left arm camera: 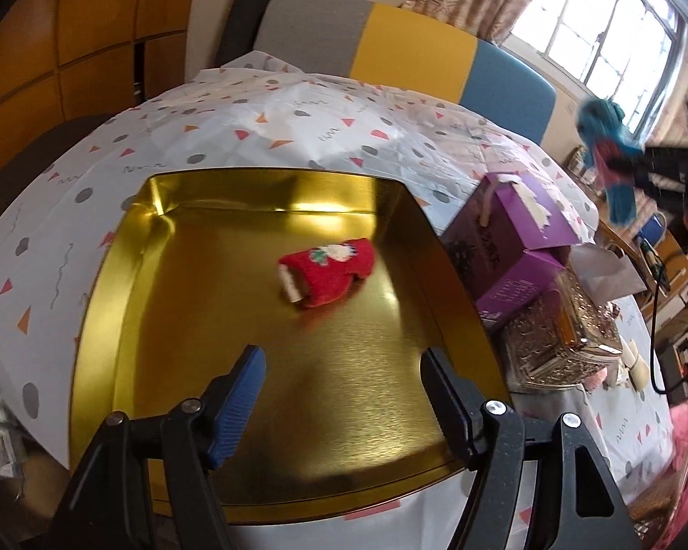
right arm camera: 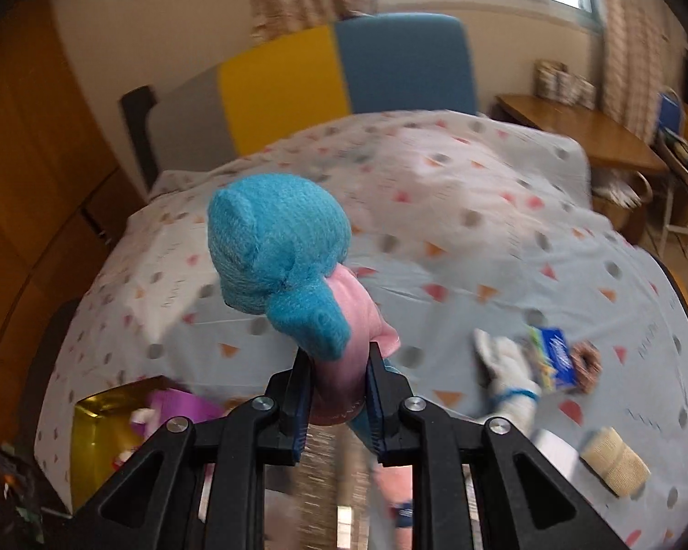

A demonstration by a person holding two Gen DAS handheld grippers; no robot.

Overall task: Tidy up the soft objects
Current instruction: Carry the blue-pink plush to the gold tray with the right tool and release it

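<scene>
A small red Christmas sock (left arm camera: 326, 271) lies inside the shallow gold tin tray (left arm camera: 114, 321) on the patterned tablecloth. My left gripper (left arm camera: 344, 366) hovers over the tray's near half, open, with nothing between its blue-padded fingers. My right gripper (right arm camera: 337, 362) is shut on a blue and pink knitted sock (right arm camera: 280, 247), which stands up from the jaws, lifted above the table. The same sock (left arm camera: 612, 151) shows in the left wrist view at far right, held high in the air. A white glove (right arm camera: 504, 366) lies on the cloth to the right.
A purple box (left arm camera: 504, 238) and an ornate gold box (left arm camera: 564, 334) stand right of the tray. A blue packet (right arm camera: 552, 357), a brown ring (right arm camera: 587, 360) and a beige roll (right arm camera: 614, 465) lie at the right. A grey, yellow and blue chair (left arm camera: 413, 50) stands behind the table.
</scene>
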